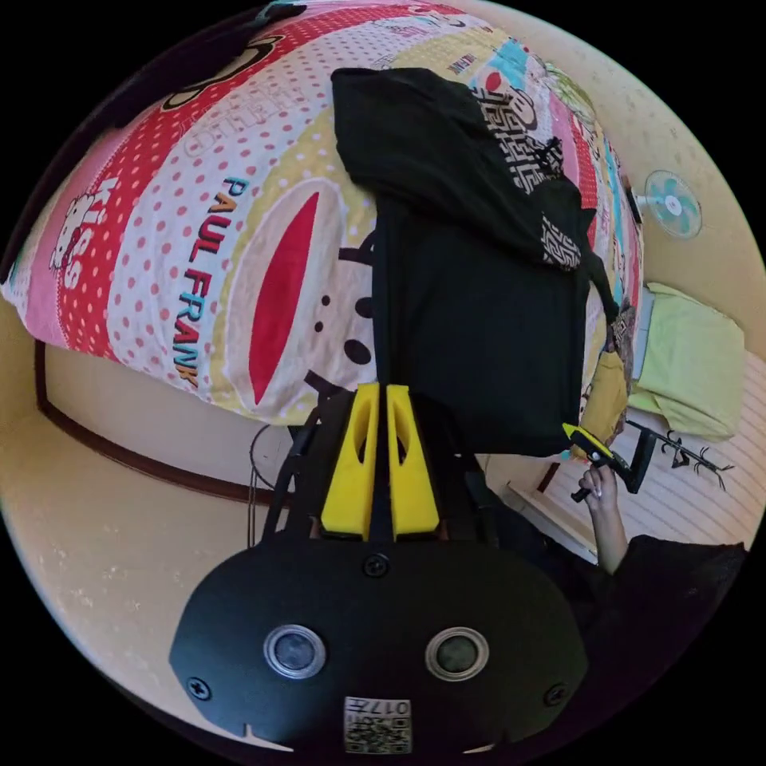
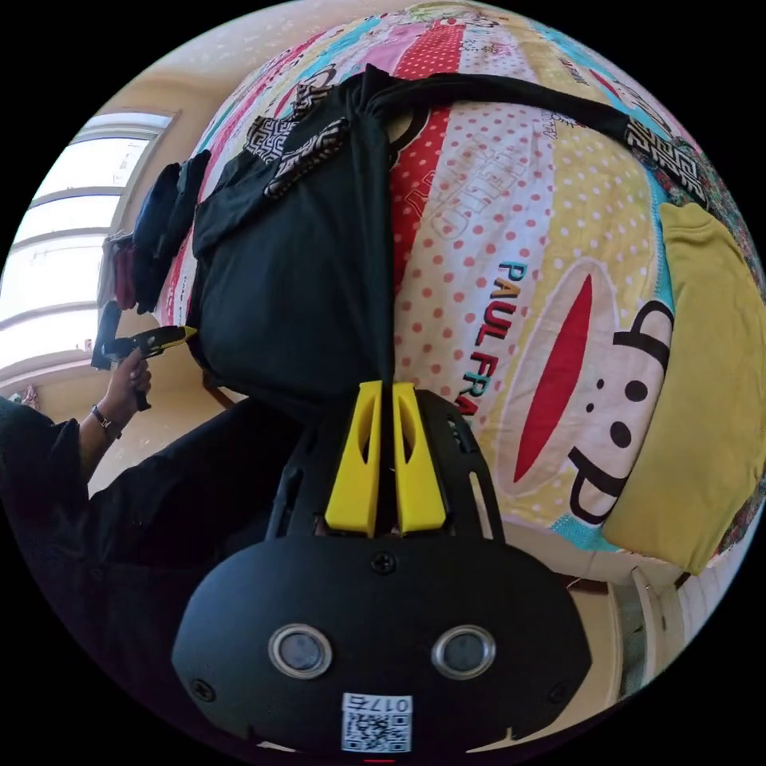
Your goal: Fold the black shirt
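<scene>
While the black shirt [image 1: 471,319] lies across a bright patterned bed [image 1: 239,239], the left gripper [image 1: 381,415] and right gripper [image 2: 383,391] each have their yellow fingers [image 1: 351,471] closed narrowly on a near hem corner, likely to lift and fold it toward the far side. A yellow garment [image 2: 702,383] lies to the right.

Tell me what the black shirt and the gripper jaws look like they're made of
Black shirt: soft matte fabric, probably a cotton-type knit; it drapes and creases with no shine, and has black-and-white patterned trim. Left gripper and right gripper jaws: smooth, uniformly yellow, rigid-looking moulded shapes, likely plastic.
</scene>
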